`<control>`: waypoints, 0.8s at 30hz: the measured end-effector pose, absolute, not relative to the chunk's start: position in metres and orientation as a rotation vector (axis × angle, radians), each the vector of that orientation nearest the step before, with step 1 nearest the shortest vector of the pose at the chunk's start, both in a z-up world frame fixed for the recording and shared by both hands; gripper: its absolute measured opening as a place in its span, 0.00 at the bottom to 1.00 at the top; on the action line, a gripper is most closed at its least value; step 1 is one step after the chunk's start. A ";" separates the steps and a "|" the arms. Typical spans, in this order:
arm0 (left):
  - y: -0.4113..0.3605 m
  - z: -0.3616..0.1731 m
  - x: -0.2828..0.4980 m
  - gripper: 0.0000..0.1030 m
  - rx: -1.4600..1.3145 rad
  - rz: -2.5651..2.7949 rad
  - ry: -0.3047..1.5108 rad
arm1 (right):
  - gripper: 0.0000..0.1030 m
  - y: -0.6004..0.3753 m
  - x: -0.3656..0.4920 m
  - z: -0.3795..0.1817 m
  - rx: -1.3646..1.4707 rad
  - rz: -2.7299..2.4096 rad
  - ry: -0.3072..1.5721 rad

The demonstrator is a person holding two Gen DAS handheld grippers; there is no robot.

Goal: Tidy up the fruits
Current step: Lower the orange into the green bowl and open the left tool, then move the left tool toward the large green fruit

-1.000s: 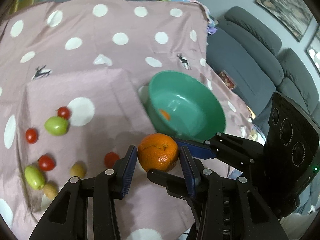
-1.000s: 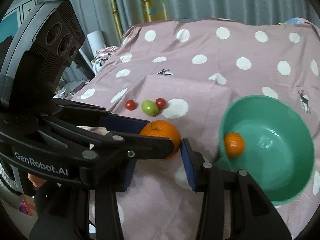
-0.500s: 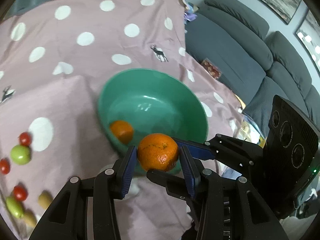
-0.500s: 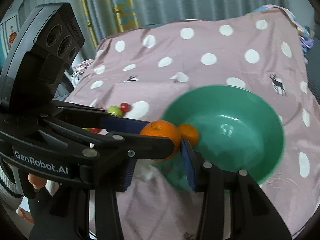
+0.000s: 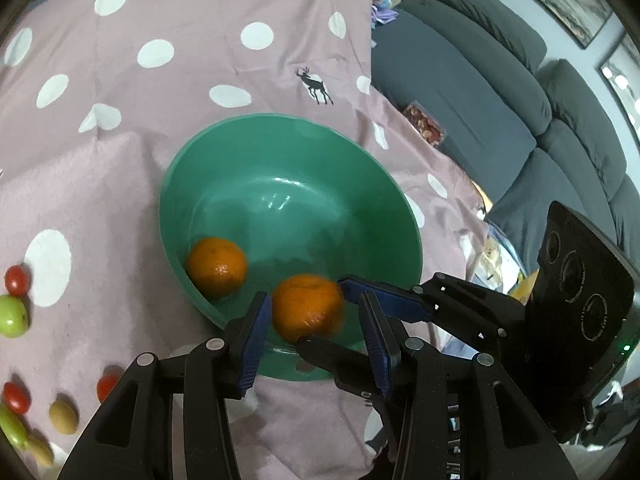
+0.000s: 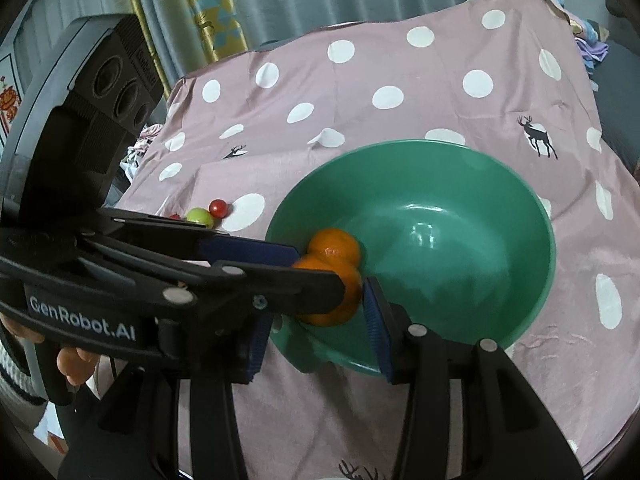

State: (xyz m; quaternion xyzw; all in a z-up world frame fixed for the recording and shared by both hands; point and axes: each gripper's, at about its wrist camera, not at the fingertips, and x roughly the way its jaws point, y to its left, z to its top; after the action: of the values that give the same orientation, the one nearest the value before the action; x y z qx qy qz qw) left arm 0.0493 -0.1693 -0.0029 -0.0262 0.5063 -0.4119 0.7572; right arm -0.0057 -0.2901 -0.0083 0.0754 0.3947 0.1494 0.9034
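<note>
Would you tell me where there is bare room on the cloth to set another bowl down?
The cloth beyond the green bowl, up to its far edge, is bare. Left of the bowl it is crowded with small fruits, and the left tongs and right tongs crowd its near rim.

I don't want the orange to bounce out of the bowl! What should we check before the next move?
1. Orange over the green bowl: ok.
2. Left gripper open: ok, a gap shows beside one pad and the orange looks blurred.
3. Right gripper clear of the orange: cannot tell, the left gripper hides one side.
4. Room in the bowl: ok, only one other orange inside.
5. Small fruits sorted: not ok, a cherry tomato and a green fruit lie on the cloth.
</note>
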 end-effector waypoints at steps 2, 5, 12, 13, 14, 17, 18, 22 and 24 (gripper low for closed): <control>-0.166 0.001 0.049 0.43 -0.062 -0.891 1.091 | 0.46 -0.292 -0.008 -0.006 0.163 0.304 0.807; -0.153 0.006 0.050 0.47 -0.089 -0.865 1.077 | 0.50 -0.298 -0.013 -0.002 0.185 0.288 0.796; -0.099 0.011 0.042 0.54 -0.126 -0.725 1.038 | 0.53 -0.307 -0.030 0.005 0.228 0.264 0.781; -0.089 0.009 0.041 0.54 -0.134 -0.698 1.038 | 0.54 -0.306 -0.032 0.006 0.230 0.264 0.781; -0.078 0.008 0.038 0.54 -0.140 -0.665 1.036 | 0.54 -0.305 -0.033 0.006 0.230 0.264 0.781; -0.051 0.003 0.031 0.54 -0.161 -0.592 1.038 | 0.54 -0.299 -0.035 0.008 0.225 0.275 0.781; -0.044 0.002 0.029 0.54 -0.168 -0.577 1.039 | 0.54 -0.295 -0.036 0.009 0.222 0.283 0.781; -0.015 0.002 0.016 0.54 -0.203 -0.520 1.033 | 0.54 -0.283 -0.040 0.013 0.209 0.318 0.777; -0.001 0.002 0.010 0.54 -0.224 -0.491 1.028 | 0.54 -0.277 -0.042 0.013 0.205 0.332 0.779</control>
State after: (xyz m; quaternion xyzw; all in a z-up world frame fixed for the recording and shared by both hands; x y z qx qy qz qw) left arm 0.0097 -0.0008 0.0019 -0.1056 0.4855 -0.2318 0.8363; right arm -0.0419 -0.2769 0.0127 0.0991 0.3772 0.1608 0.9067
